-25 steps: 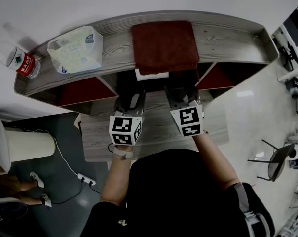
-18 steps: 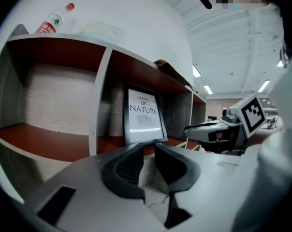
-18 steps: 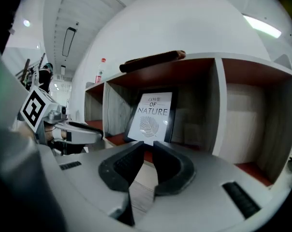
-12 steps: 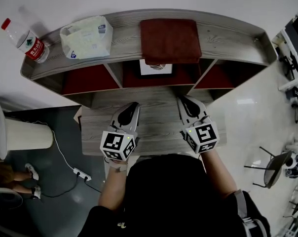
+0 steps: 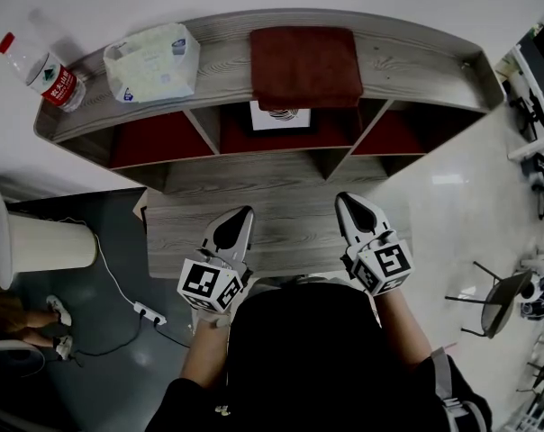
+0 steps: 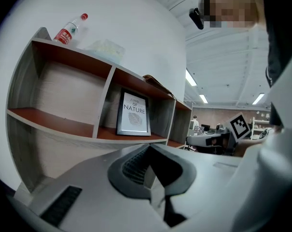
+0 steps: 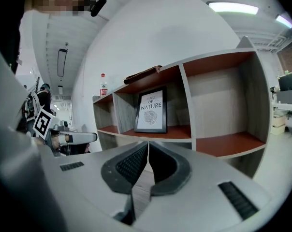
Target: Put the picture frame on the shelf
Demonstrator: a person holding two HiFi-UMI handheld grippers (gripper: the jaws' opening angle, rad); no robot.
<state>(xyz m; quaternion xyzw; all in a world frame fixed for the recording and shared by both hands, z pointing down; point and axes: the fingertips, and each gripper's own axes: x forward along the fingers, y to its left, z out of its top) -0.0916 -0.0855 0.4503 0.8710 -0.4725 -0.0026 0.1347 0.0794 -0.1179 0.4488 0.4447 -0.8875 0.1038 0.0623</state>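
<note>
The picture frame (image 5: 280, 116) stands upright in the middle compartment of the grey shelf unit (image 5: 416, 66), black-edged with a white print; it also shows as the frame (image 6: 134, 113) and the frame (image 7: 152, 110) in the two gripper views. My left gripper (image 5: 245, 212) rests over the wooden table (image 5: 290, 205) in front of the shelf, shut and empty. My right gripper (image 5: 343, 199) lies beside it on the right, also shut with nothing between its jaws. Both are well clear of the frame.
On the shelf top lie a dark red folded cloth (image 5: 305, 56), a pack of tissues (image 5: 151, 50) and a water bottle (image 5: 40, 71). The left and right compartments have red floors. A white bin (image 5: 51, 252) and a power strip (image 5: 147, 313) are on the floor at left.
Both grippers have drawn back from the middle compartment to the table's near side and their jaws have shut. The frame stays standing in the compartment.
</note>
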